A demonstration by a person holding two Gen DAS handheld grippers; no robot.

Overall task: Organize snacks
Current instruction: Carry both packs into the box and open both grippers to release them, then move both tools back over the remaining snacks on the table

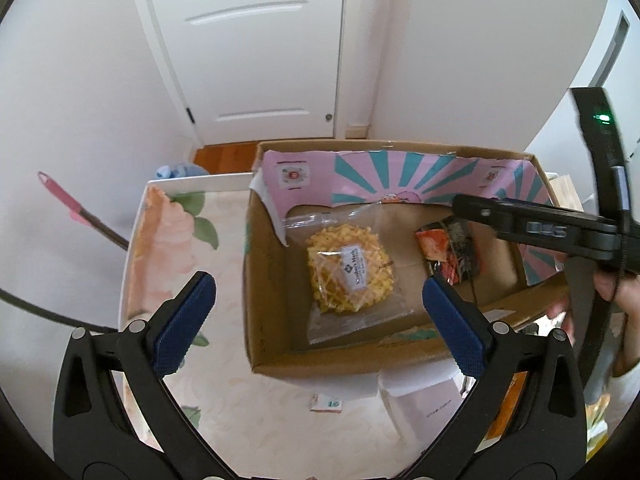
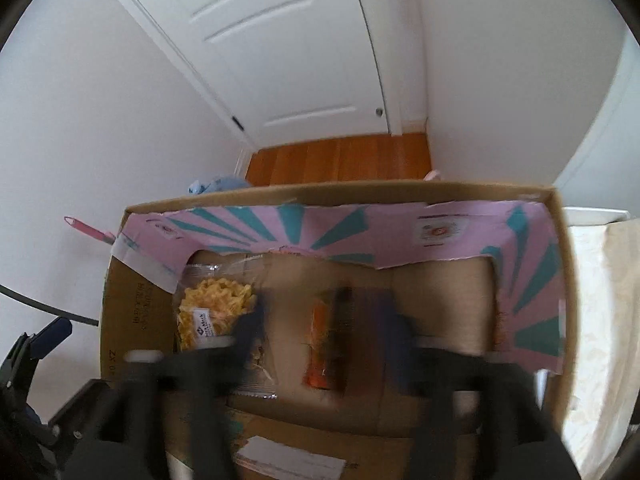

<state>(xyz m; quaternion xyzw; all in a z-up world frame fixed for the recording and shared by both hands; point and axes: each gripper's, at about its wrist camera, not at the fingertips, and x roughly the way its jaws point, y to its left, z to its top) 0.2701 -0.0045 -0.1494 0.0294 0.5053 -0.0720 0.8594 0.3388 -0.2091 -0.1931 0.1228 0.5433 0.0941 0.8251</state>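
Note:
A cardboard box (image 1: 264,344) with a pink and teal lining stands on the table. Inside lie a clear bag of yellow snacks (image 1: 348,272) and an orange and black packet (image 1: 448,252). My left gripper (image 1: 316,316) is open and empty, held above the box's near left corner. My right gripper (image 1: 464,208) hangs over the box's right side, above the orange packet. In the right wrist view the box (image 2: 132,320), the yellow bag (image 2: 212,312) and the orange packet (image 2: 324,344) show through motion blur. My right gripper (image 2: 324,332) is open, with the packet lying between its blurred fingers.
A table with a floral cloth (image 1: 192,248) carries the box. A small white packet (image 1: 328,403) and a white box (image 1: 424,400) lie on it near the front. Orange packages (image 1: 508,408) sit at the right. A pink-handled tool (image 1: 76,212) leans at the left wall. A white door (image 1: 256,48) is behind.

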